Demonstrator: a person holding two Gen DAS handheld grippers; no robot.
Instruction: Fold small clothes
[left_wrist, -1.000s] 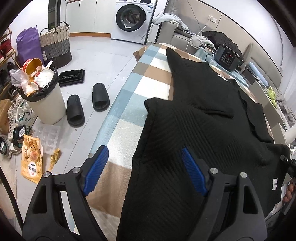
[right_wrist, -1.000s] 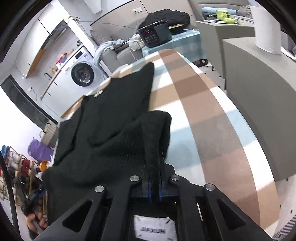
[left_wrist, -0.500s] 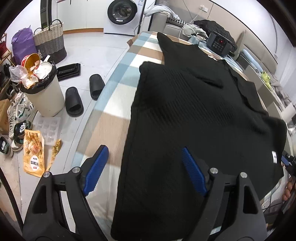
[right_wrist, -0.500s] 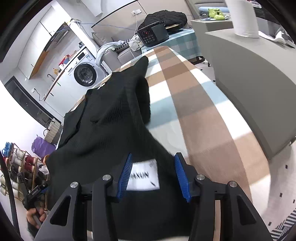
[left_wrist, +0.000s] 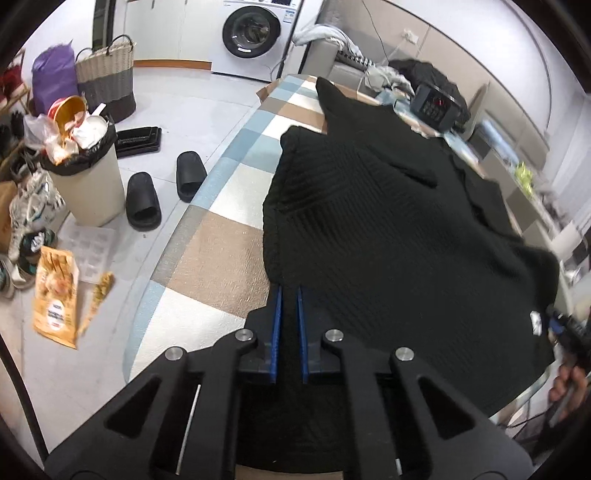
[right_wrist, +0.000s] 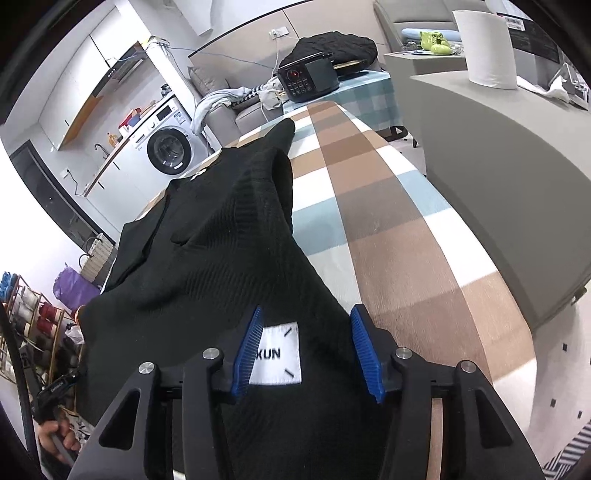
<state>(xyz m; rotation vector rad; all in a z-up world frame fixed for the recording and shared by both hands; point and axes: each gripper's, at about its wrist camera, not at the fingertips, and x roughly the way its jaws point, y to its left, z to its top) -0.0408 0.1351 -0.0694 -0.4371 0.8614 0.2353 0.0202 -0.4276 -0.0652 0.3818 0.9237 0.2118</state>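
A black knit garment (left_wrist: 388, 221) lies spread on a table with a checked cloth (left_wrist: 221, 251), one part folded over the rest. My left gripper (left_wrist: 288, 295) is shut on the garment's near left edge. In the right wrist view the garment (right_wrist: 221, 240) runs away from me, and its white label (right_wrist: 277, 354) lies between the blue pads (right_wrist: 364, 350). My right gripper (right_wrist: 306, 325) is open, its jaws on either side of the label at the garment's near right corner.
On the floor to the left stand a full waste bin (left_wrist: 85, 177), two black slippers (left_wrist: 144, 203), snack packets (left_wrist: 55, 295) and a woven basket (left_wrist: 107, 88). A washing machine (left_wrist: 255, 33) stands at the back. A grey counter (right_wrist: 498, 166) with a paper roll (right_wrist: 487, 48) flanks the table on the right.
My left gripper has closed on the garment's near left edge. My right gripper let go of the fabric half a second ago and stays open around the label.
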